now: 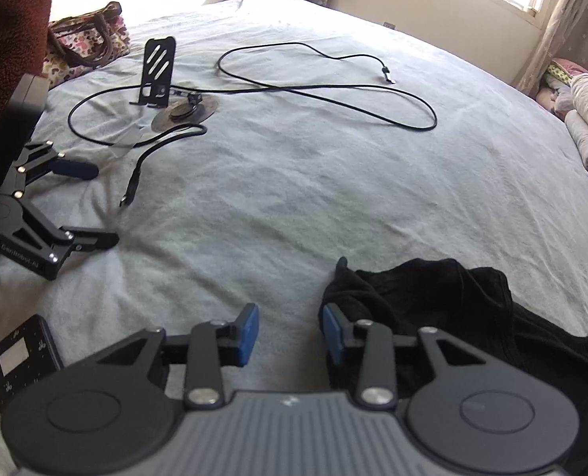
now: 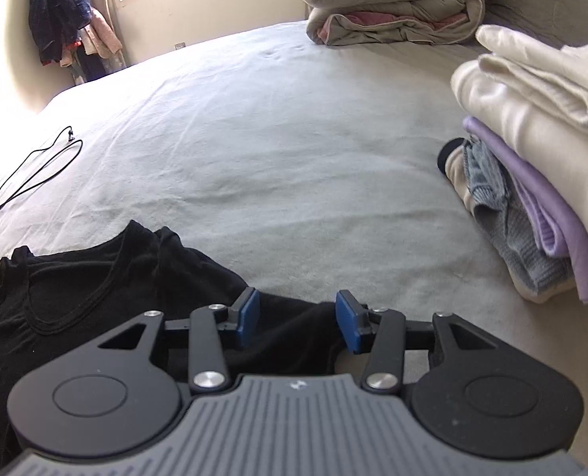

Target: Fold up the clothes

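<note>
Your left claw (image 1: 290, 333) gapes wide, black top (image 1: 432, 309) lower right; right claw (image 2: 297, 323), wide too, straddles its edge, nearer.

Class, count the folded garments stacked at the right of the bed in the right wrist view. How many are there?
3 visible: a cream folded garment on top, a lilac folded garment beneath it, and a grey-and-beige knitted garment at the bottom. More may be hidden past the frame edge.
</note>
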